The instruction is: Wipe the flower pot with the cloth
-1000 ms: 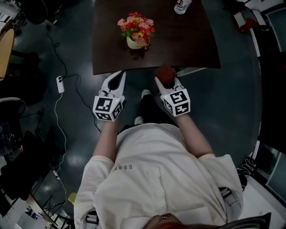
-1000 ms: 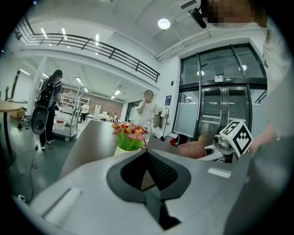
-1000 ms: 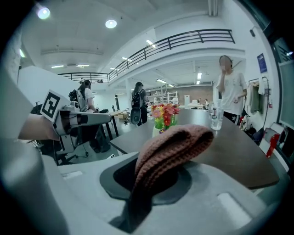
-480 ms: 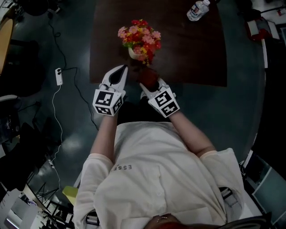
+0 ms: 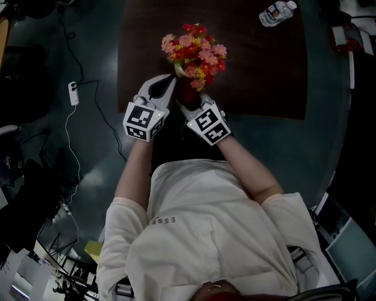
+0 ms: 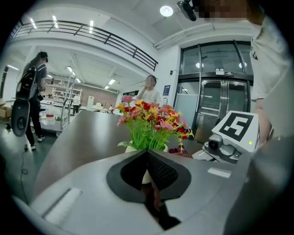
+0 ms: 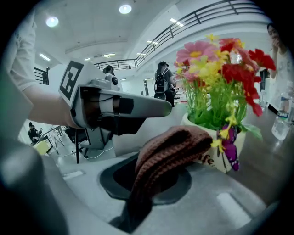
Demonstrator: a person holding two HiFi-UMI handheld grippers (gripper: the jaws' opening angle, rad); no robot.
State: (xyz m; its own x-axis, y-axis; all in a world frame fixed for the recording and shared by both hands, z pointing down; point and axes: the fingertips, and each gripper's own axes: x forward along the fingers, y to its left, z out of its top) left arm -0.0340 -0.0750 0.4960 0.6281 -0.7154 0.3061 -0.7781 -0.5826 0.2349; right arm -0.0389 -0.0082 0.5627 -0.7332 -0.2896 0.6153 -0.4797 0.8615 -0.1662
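- Right gripper [image 5: 187,104], clamped on the brown cloth [image 7: 170,151], comes in off the table [image 5: 258,76] edge to just beside the flower pot [image 7: 219,159] near that edge.
- Left gripper [image 5: 170,81], closed and empty, arrives alongside.
- Wiping looks ready to start.

Pot near the table's front edge, both grippers close before it

The flower pot [image 5: 178,72] stands on the table [image 5: 264,70], towards its near left side; a bottle [image 5: 276,12] lies well apart at the far right. The left gripper [image 5: 170,80] sits just left of the pot, and the right gripper [image 5: 185,107] in front of it, with the cloth [image 5: 188,94] between its jaws, just beside the pot. A power strip [image 5: 73,93] lies on the floor left of the table
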